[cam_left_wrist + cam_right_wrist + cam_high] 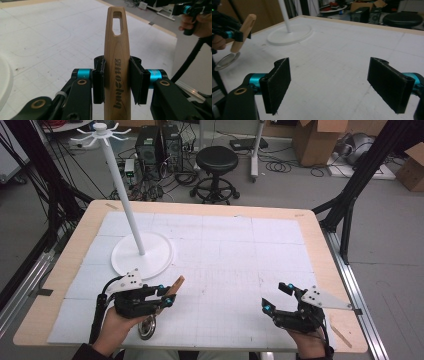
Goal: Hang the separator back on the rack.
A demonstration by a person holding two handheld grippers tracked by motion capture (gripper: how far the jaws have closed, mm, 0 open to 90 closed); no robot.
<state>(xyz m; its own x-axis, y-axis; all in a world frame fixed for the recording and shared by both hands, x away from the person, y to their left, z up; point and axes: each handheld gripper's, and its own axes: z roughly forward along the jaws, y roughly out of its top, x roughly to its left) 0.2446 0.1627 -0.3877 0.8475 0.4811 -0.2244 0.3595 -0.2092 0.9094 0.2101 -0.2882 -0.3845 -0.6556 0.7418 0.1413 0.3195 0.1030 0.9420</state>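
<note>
Left gripper view: left tool [117, 82] clamps wooden handle [117, 57].

The lower end of the wooden handle [117, 65] is being cut off by the bottom edge in the left gripper view, and its sides are being covered by the pads. In the high view, the metal round end [147, 327] is being partly hidden under the left gripper [167, 296]. The white stand [288, 31] is being cropped at the top in the right gripper view.

White rack stand [142, 254] on table [280, 215]; stool [216, 162], boxes [317, 140] behind
</note>
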